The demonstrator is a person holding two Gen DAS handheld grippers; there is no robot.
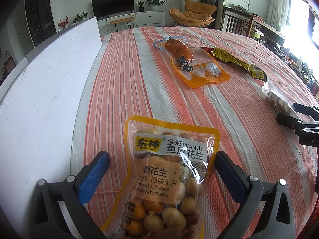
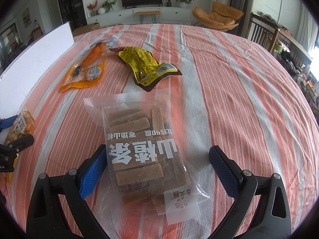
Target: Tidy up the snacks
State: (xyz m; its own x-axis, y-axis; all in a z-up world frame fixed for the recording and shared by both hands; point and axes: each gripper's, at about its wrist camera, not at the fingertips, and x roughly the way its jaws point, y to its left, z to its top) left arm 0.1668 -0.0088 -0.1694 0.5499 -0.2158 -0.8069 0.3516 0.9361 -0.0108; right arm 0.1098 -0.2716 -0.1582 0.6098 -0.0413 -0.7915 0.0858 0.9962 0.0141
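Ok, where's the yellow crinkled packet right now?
The yellow crinkled packet lies far across the striped tablecloth, just right of the orange pouch, beyond the hawthorn strip bag.

Peanut bag's (image 1: 163, 179) bottom seemingly cut off below.

A striped tablecloth (image 2: 229, 75) carries a peanut bag (image 1: 169, 179), hawthorn-strip bag (image 2: 139, 149), orange pouch (image 2: 85, 69), yellow packet (image 2: 143, 63) and white board (image 1: 43, 83).

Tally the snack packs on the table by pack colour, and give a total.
Orange-trimmed: 2, the peanut bag and the orange pouch.
Yellow: 1, the yellow pack.
Clear: 1, the hawthorn bag.
Total: 4.
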